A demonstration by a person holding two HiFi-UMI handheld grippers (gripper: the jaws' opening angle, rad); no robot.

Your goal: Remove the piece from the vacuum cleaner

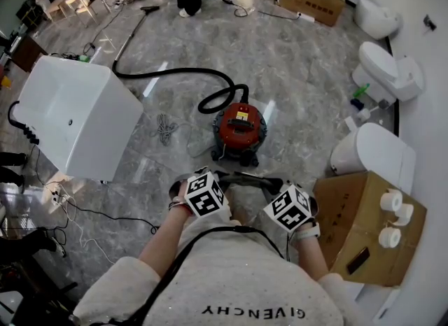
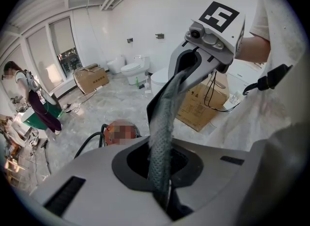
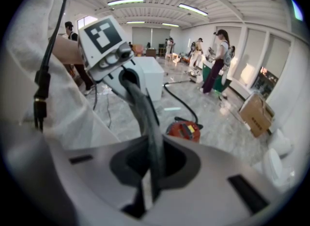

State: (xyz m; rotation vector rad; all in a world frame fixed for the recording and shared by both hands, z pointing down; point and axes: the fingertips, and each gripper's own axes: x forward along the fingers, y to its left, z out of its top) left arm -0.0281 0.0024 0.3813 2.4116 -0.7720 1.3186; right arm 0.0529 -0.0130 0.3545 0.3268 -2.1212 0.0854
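One dark grey piece, a flat strip with a dimpled surface, is held above the floor just in front of the person's chest, stretched between the two grippers and well apart from the vacuum cleaner. The left gripper has its fingers narrowed onto one end of the strip, and the right gripper has its fingers pinched on the other end. Each gripper view shows the strip running from its own jaws up into the other gripper.

The red vacuum cleaner stands upright on the grey marble floor beyond the grippers. Its black hose curves away across the floor to the left. A white cabinet lies to the left, and an open cardboard box sits near the right gripper, beside a white toilet.
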